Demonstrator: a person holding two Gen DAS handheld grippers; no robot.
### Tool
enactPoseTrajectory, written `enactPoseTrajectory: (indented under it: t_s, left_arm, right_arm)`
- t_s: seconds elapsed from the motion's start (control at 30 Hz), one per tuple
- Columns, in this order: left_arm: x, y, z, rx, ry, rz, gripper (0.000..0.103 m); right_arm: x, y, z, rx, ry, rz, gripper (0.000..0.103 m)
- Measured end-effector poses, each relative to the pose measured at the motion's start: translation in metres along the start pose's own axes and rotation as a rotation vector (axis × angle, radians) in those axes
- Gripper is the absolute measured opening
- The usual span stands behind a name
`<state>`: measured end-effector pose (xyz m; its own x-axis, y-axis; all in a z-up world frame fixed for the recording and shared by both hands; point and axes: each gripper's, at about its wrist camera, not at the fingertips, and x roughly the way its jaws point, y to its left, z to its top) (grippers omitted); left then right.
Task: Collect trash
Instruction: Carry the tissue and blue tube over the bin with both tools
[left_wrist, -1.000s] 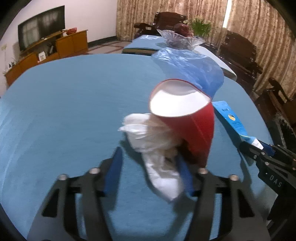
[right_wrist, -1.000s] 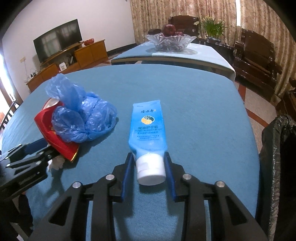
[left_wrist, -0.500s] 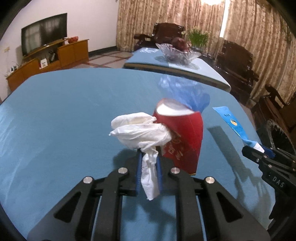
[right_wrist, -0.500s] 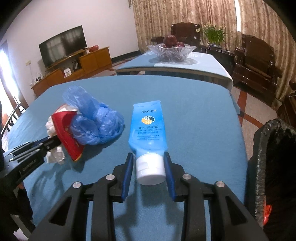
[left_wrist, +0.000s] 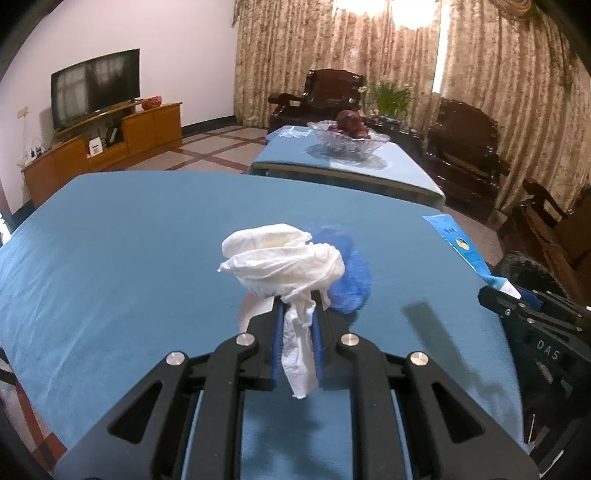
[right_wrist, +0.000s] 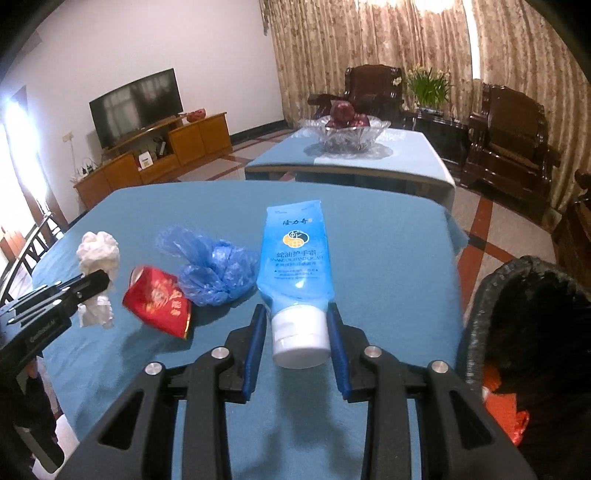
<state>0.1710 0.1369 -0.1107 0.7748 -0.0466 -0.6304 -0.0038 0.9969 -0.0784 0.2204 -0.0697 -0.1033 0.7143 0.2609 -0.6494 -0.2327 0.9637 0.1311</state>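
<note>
Trash is split between my 2 hands at this moment. Nearest in the right wrist view, the right tongs (right_wrist: 297, 345) are clamped on the white cap of the hand-cream tube (right_wrist: 295, 273), whose long axis runs straight away from me, crimped end far. I judge it is lifted clear of the counter (right_wrist: 388, 258), since a shadow lies under the cap. The bin (right_wrist: 517, 332), lined in black with something orange inside, stands just right of these tongs, off the counter's right edge. That is the relation the next move turns on, I think: a short swing right, and the right hand is far nearer to it than the left.

The left tongs (left_wrist: 297, 332) are pinched together on a crumpled white tissue (left_wrist: 284, 262), held above the cloth at the left side; for them the bin lies well off to the right, past the other hand.

Farther out on the counter lie 2 pieces not yet taken: a flattened red paper cup (right_wrist: 157, 301) and, touching it on the right, a wad of blue plastic bag (right_wrist: 214, 269).
</note>
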Motion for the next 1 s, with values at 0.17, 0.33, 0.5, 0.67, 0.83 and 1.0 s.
enactPoseTrajectory:
  t_s: [0.17,0.33,0.5,0.67,0.83,1.0]
  left_arm:
    - [-0.012,-0.026,0.004,0.020,-0.021,-0.040,0.013]
    - [-0.018,-0.052,0.007,0.044,-0.036,-0.083,0.013]
    - [-0.022,-0.087,0.007,0.074,-0.041,-0.136,0.013]
    - [-0.020,-0.126,0.008,0.106,-0.038,-0.199,0.013]
    - [-0.012,-0.174,0.007,0.149,-0.027,-0.280,0.013]
    - [-0.004,-0.222,0.005,0.189,-0.020,-0.353,0.013]
  right_arm:
    - [-0.024,-0.008,0.000,0.008,-0.027,-0.016,0.033]
    - [-0.050,-0.021,-0.001,0.019,-0.056,-0.037,0.033]
    - [-0.078,-0.043,-0.003,0.041,-0.087,-0.070,0.033]
    - [-0.101,-0.072,-0.009,0.077,-0.106,-0.124,0.033]
    - [-0.119,-0.107,-0.019,0.122,-0.113,-0.187,0.033]
    - [-0.133,-0.144,-0.027,0.159,-0.115,-0.255,0.033]
